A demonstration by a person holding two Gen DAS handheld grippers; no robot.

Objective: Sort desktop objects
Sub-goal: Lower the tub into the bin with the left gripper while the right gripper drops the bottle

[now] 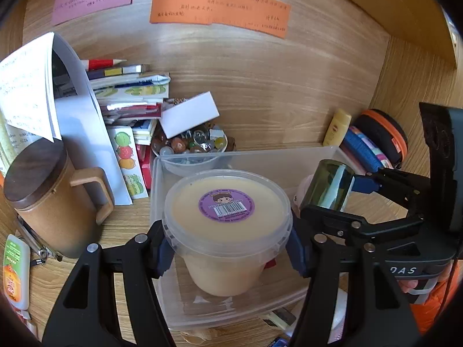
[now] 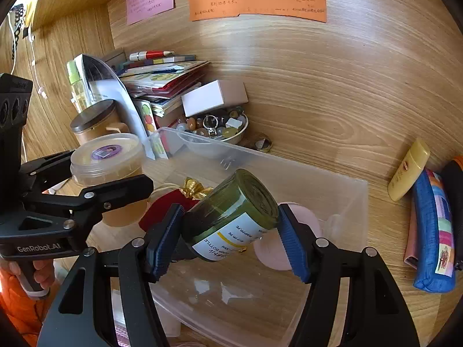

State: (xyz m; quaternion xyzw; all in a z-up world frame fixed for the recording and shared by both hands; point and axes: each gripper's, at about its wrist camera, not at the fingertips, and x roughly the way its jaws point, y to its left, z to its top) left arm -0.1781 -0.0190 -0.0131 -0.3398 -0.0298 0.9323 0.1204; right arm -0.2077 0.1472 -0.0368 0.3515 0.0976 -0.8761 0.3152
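Left wrist view: your left hand-held gripper (image 1: 227, 256) is closed partway on a round translucent plastic tub of cream-coloured paste w/ a purple barcode sticker on its lid (image 1: 227, 225). The blue pads (image 1: 163, 256) press just under the lid rim, so the lip probably keeps the tub from slipping down. The tub hangs upright over the clear rectangular plastic storage bin (image 1: 260, 159), not yet set on its floor.

Right wrist view: your right hand-held gripper (image 2: 230, 238) is likewise half shut, on a dark green glass bottle w/ a white label (image 2: 231, 217). The bottle lies tilted, base up and away; the pads grip it across the body. It also hangs above the bin interior, near a red velvet pouch w/ a gold tie (image 2: 170, 202) and a pale pink round object, possibly a lid, seen only through the wall.

Both items are held over the bin apparently for sorting into it. On the wood-grain counter (image 2: 332, 110) outside: a white bowl of polished stones (image 2: 215, 127), a blue patchwork pencil case (image 2: 434, 231).
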